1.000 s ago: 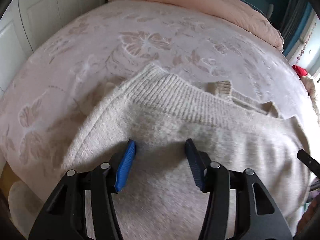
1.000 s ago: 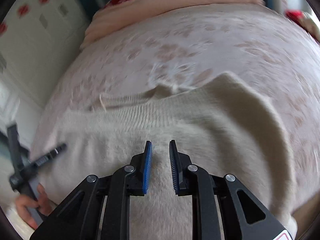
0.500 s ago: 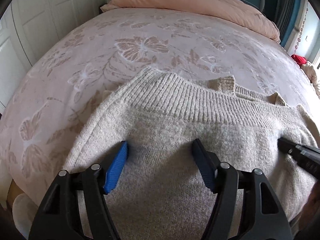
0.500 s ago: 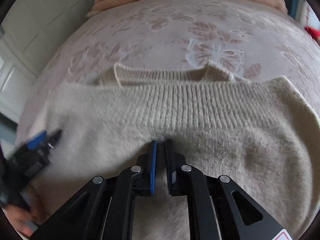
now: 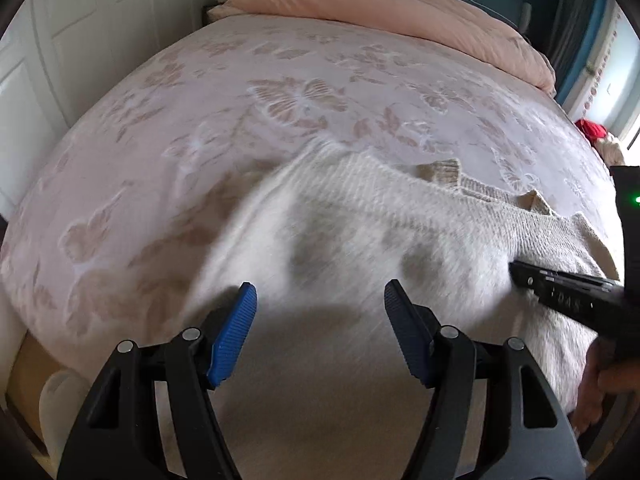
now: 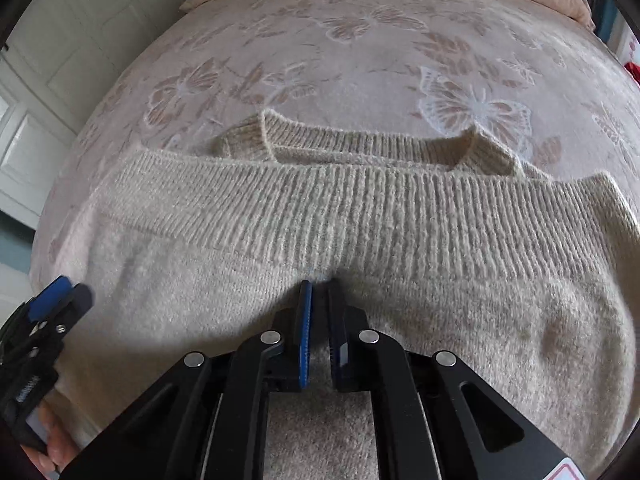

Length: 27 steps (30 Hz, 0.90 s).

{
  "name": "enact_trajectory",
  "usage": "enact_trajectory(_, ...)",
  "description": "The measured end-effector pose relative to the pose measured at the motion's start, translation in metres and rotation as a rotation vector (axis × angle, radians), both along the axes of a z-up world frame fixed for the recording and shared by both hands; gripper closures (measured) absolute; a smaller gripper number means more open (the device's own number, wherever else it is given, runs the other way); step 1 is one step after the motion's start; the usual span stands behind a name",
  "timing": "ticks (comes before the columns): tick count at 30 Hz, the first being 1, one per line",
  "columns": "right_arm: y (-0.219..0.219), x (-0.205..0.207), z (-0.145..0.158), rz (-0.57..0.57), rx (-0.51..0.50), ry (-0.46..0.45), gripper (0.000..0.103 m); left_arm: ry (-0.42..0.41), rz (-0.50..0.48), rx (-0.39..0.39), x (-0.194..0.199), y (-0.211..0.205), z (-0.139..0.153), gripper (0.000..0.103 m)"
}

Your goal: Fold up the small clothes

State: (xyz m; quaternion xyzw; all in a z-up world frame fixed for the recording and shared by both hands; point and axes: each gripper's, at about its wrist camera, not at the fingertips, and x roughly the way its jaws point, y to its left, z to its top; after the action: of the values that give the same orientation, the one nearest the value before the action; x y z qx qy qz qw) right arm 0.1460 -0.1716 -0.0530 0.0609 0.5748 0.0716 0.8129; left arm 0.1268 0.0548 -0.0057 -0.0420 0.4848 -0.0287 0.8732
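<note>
A cream knit sweater (image 6: 360, 216) lies folded on the bed, its ribbed hem across the top and the neckband (image 6: 360, 144) showing beyond it. It also shows in the left wrist view (image 5: 360, 248), blurred. My right gripper (image 6: 318, 286) is shut, its tips pressed on the sweater just below the ribbed band; whether it pinches fabric is unclear. My left gripper (image 5: 320, 300) is open and empty above the sweater's left part. The right gripper also shows at the right of the left wrist view (image 5: 560, 284), and the left gripper's fingers (image 6: 56, 300) at the lower left of the right wrist view.
The bed has a pink cover with butterfly patterns (image 5: 296, 96). A folded peach duvet (image 5: 380, 12) lies at the far end. White panelled doors (image 5: 72, 40) stand on the left. A red item (image 5: 592, 128) lies at the right edge.
My left gripper has lifted and pulled back from the sweater, staying open. My right gripper has stayed shut and settled on the sweater just below the ribbed band.
</note>
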Motion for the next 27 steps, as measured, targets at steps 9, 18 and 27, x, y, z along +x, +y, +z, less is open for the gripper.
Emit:
enact_trajectory(9,0.004,0.005,-0.003,-0.009,-0.031,0.008,0.097,0.022,0.037,-0.016,-0.017,0.021,0.003,0.039)
enact_trajectory(18,0.008,0.005,-0.005,-0.021,-0.056,0.004,0.097,0.080,0.134,-0.264,-0.066,0.062,0.010,0.019)
enact_trajectory(27,-0.064,-0.030,0.043,-0.214,0.047,-0.113,0.062,0.008,0.139,-0.252,-0.067,0.069,0.034,0.017)
